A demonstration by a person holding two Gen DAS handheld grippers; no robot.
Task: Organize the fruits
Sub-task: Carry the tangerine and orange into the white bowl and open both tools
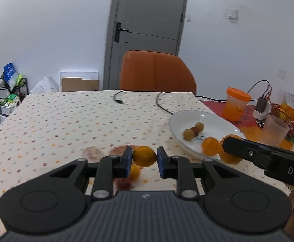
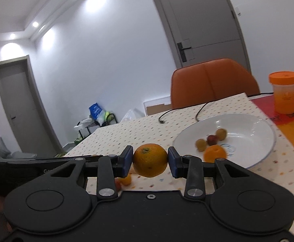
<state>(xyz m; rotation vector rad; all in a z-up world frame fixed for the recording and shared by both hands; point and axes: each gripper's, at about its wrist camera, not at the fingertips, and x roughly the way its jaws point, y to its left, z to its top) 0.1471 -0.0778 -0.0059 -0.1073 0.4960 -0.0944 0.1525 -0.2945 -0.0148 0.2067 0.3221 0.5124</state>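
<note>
Each tool grips an orange for the carry to the plate (image 2: 254,121): the left tool (image 1: 144,157) clamps a small orange (image 1: 144,156), the right tool (image 2: 150,160) a larger orange (image 2: 150,160), with the plate ahead-right, so next comes lowering and releasing inside its rim.

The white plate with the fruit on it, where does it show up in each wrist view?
Left wrist view: the white plate sits right of centre, past the left gripper, partly hidden by the right gripper.
Right wrist view: the white plate sits right of centre, beyond the right gripper.
Shared landmark: the orange chair.
</note>
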